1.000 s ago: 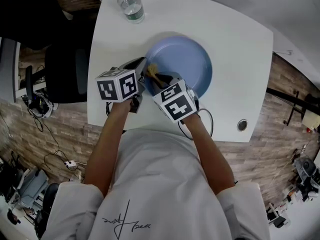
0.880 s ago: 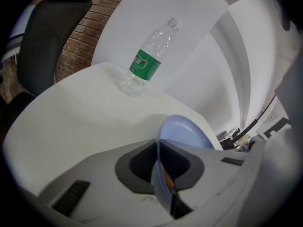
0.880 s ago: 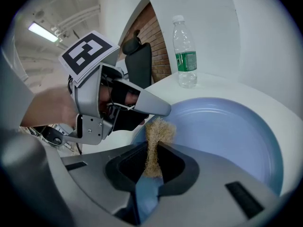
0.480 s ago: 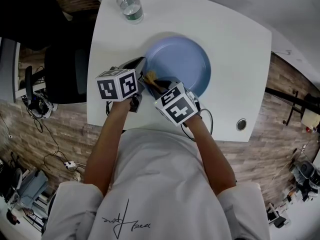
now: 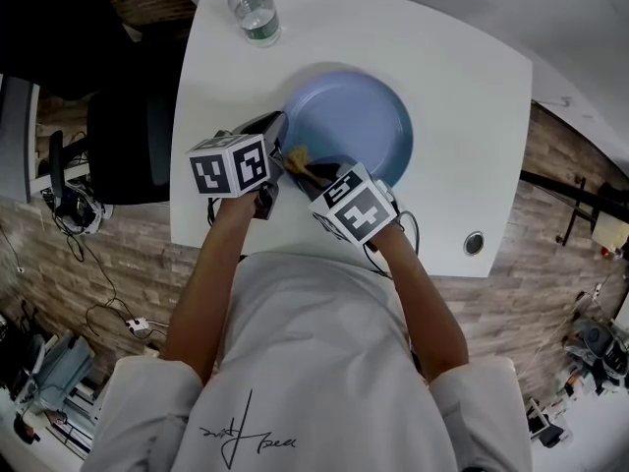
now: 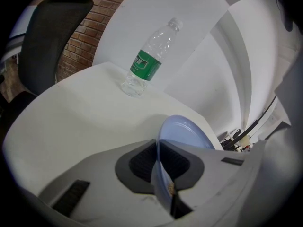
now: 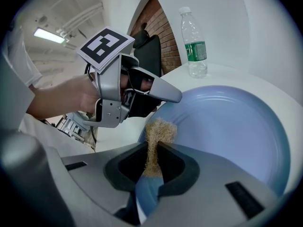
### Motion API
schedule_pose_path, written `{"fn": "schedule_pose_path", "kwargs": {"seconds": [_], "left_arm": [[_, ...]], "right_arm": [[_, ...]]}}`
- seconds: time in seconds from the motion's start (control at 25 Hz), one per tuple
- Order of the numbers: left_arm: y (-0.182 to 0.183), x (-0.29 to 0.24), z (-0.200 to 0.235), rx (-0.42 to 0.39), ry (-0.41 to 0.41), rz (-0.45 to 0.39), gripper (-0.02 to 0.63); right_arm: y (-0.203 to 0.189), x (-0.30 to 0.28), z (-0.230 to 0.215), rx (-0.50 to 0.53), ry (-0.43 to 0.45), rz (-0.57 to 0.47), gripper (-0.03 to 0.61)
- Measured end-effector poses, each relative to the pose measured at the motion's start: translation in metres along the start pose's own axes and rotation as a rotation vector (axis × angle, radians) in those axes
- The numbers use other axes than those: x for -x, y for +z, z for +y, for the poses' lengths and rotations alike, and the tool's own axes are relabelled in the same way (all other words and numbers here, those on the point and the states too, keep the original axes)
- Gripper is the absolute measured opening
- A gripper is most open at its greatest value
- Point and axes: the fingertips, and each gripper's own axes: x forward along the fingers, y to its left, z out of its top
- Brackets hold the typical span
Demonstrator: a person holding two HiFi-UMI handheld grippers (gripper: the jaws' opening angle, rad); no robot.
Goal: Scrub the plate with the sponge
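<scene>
The left gripper (image 6: 158, 148) has its jaws nearly together, clamped on the rim of the plate (image 6: 187, 134). The rim runs edge-on between the two dark pads, and the rest of the plate stretches ahead of the jaws and off to their right. Whether its base lies flat on the white table (image 6: 71, 112) cannot be told. Well ahead of these jaws and slightly to their left stands a bottle (image 6: 149, 60), upright on the table and apart from the plate. It is clear plastic with a green label and a white cap. What is in it cannot be made out.

The plate is round, pale blue and smooth, with a shallow raised rim. Its glaze shows a soft sheen in the right gripper view.

The sponge (image 7: 158, 131) lies on the plate's near left part, just beside the left gripper's tips. It is a thin, tan, fibrous pad, pinched flat where it is held and frayed into a loose tuft at its free end. That tuft sticks out just past the holding tips and lies against the plate's inner face close to the rim.

The right gripper (image 7: 154, 150) has its jaws almost together, pressed on the sponge's lower part. The sponge stands upright between the pads. The plate's bowl spreads ahead and to the right of these jaws.
</scene>
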Motion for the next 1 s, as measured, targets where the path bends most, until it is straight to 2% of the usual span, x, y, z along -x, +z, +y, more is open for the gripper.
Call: {"fn": "schedule_pose_path", "kwargs": {"seconds": [1.0], "left_arm": [[-0.002, 0.0, 0.0, -0.004, 0.005, 0.004, 0.011]], "right_arm": [[-0.019, 0.01, 0.004, 0.01, 0.067, 0.062, 0.058]]}}
